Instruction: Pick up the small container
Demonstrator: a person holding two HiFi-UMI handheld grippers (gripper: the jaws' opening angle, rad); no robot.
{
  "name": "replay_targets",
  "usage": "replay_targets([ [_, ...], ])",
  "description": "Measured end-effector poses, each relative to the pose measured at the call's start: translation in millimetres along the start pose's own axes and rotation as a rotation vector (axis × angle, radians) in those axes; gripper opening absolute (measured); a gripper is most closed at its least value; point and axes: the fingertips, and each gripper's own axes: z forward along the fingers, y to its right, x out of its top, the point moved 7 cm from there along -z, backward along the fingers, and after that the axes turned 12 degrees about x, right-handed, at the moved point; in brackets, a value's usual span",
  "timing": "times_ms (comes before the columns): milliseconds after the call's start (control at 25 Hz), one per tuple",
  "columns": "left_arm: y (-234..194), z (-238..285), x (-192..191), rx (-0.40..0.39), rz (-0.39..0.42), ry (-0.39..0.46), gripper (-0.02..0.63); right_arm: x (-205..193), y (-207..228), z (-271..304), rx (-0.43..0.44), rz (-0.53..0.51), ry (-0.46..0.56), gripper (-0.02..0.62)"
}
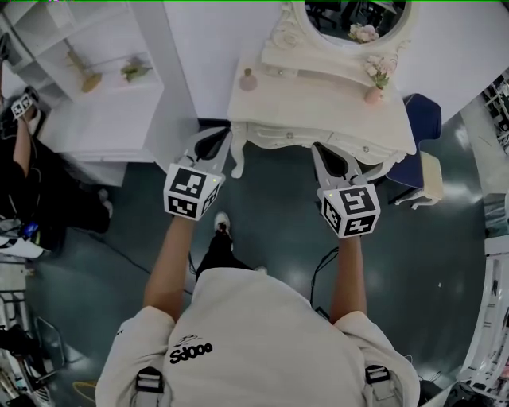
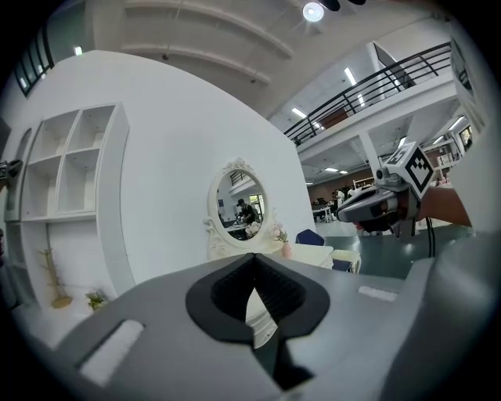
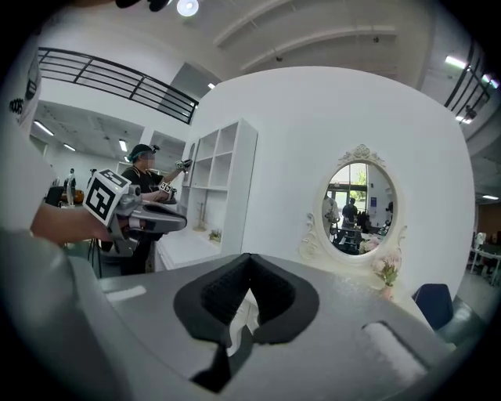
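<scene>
A small pink container point(image 1: 248, 79) stands on the left end of the white dressing table point(image 1: 318, 107), below its oval mirror point(image 1: 358, 20). A pink vase with flowers point(image 1: 374, 94) stands at the right end and shows too in the left gripper view as the vase point(image 2: 287, 249) and in the right gripper view as the vase point(image 3: 387, 292). My left gripper point(image 1: 213, 137) hovers shut and empty before the table's front left corner. My right gripper point(image 1: 330, 153) is held level with it at the front right, also shut with nothing in it. Both are short of the container.
A white shelf unit point(image 1: 87, 71) stands left of the dressing table. A blue chair point(image 1: 423, 119) with a cream stool point(image 1: 429, 175) sits at the table's right. Another person point(image 1: 24, 167) stands at the far left. A cable point(image 1: 318, 270) lies on the dark floor.
</scene>
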Motion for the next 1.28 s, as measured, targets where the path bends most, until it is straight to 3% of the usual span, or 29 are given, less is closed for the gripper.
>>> replay_targets([
  [280, -25.9, 61.8, -14.0, -0.024, -0.017, -0.022, 0.02, -1.1, 39.7, 48.0, -0.006, -0.006, -0.033, 0.003],
  [560, -75.4, 147.6, -5.8, -0.063, -0.039, 0.007, 0.02, 29.5, 90.4, 121.6, -0.002, -0.031, -0.034, 0.003],
  [1000, -143.6, 252.2, -19.4, -0.142, -0.07, -0.02, 0.02, 38.4, 152.8, 213.1, -0.08, 0.084, -0.059, 0.003],
  [1280, -164.0, 295.6, -42.4, -0.202, -0.099, -0.06, 0.02, 20.6, 163.9, 252.5, -0.104, 0.148, -0.103, 0.003],
])
